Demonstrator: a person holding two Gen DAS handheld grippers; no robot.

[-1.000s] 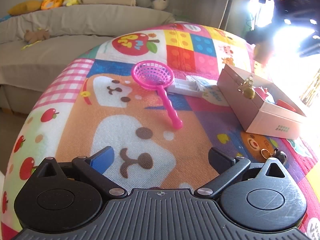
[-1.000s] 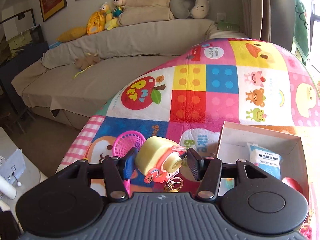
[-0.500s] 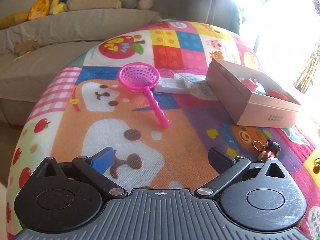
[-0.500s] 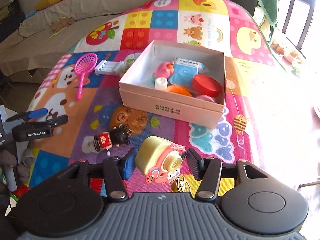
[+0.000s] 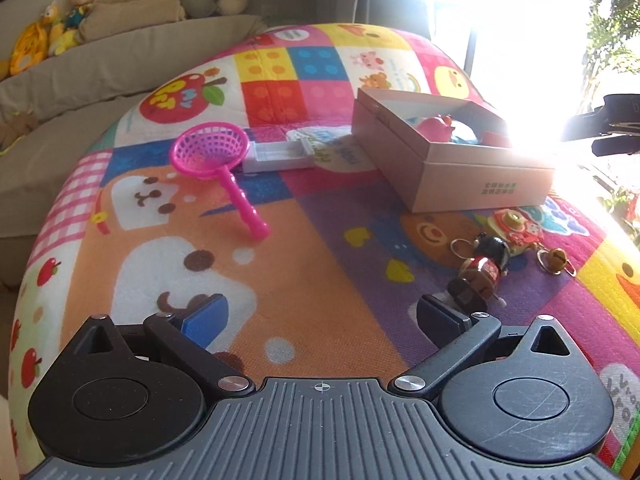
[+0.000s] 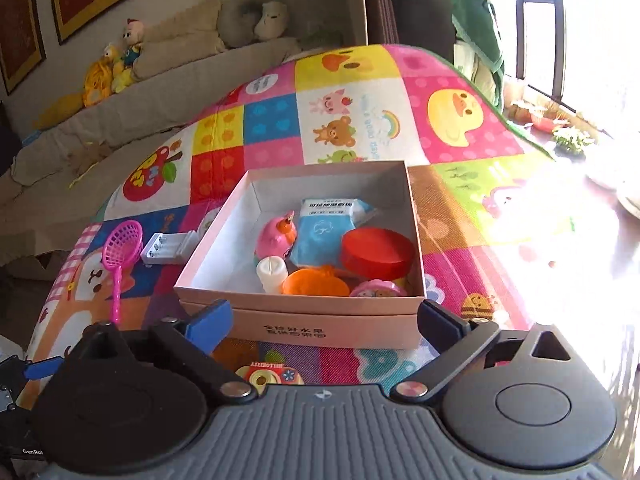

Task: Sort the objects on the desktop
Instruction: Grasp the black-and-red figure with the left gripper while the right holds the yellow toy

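Left wrist view: left gripper point(image 5: 320, 312) low over the desk, jaws spread wide, nothing between them. Beneath, a colourful cartoon play mat point(image 5: 304, 264). Far left, a pink toy net point(image 5: 218, 164), its hoop just beside a white battery holder point(image 5: 278, 156). Far right, an open pink cardboard box point(image 5: 452, 168) with a pink toy showing above the rim. Near right, a dark figurine keychain point(image 5: 482, 268) close to the right fingertip, and just beyond it a yellow camera keychain point(image 5: 516, 228) lying on the mat, short of the box.

Right wrist view: right gripper point(image 6: 324, 320) above the near wall of the box point(image 6: 320, 326), jaws wide apart and empty. Inside the box: a pink chick toy point(image 6: 276, 236), blue packet point(image 6: 324, 232), red round lid point(image 6: 378, 252), white candle point(image 6: 272, 274), orange piece point(image 6: 314, 284). Camera keychain point(image 6: 268, 372) on the mat below the gripper, outside the box. Net point(image 6: 120, 252) and battery holder point(image 6: 168, 246) left of the box.
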